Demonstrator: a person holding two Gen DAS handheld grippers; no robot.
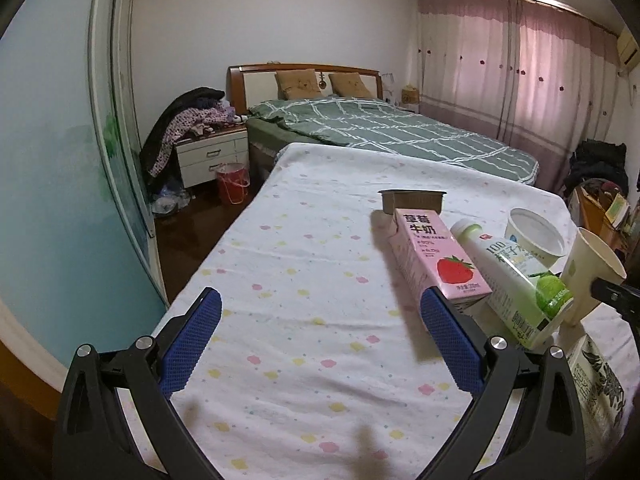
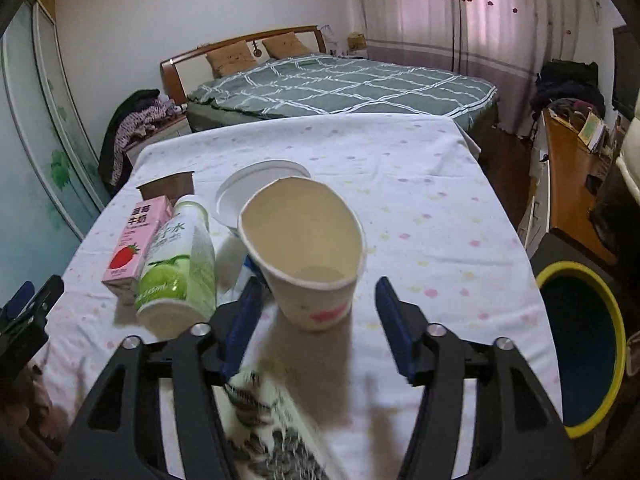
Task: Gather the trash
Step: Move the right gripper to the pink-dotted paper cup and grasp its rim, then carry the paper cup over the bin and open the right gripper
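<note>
Right wrist view, nearest first: my right claw point(image 2: 316, 320) stands wide open and holds nothing, its blue pads on either side of the paper cup point(image 2: 308, 256), not touching it. I judge it is lined up this way to close on the cup. A printed carton point(image 2: 276, 432) lies under the claw, nearer than the cup. Left of the cup lean a green-labelled bottle point(image 2: 180, 264) and a pink strawberry milk carton point(image 2: 134, 248); behind it sit a white tub point(image 2: 260, 190) and a brown tray point(image 2: 168, 188). Right of the cup, off the table edge, waits the yellow-rimmed bin point(image 2: 580, 344), probably the drop point. My left claw point(image 1: 320, 344) hovers open and empty over bare cloth.
</note>
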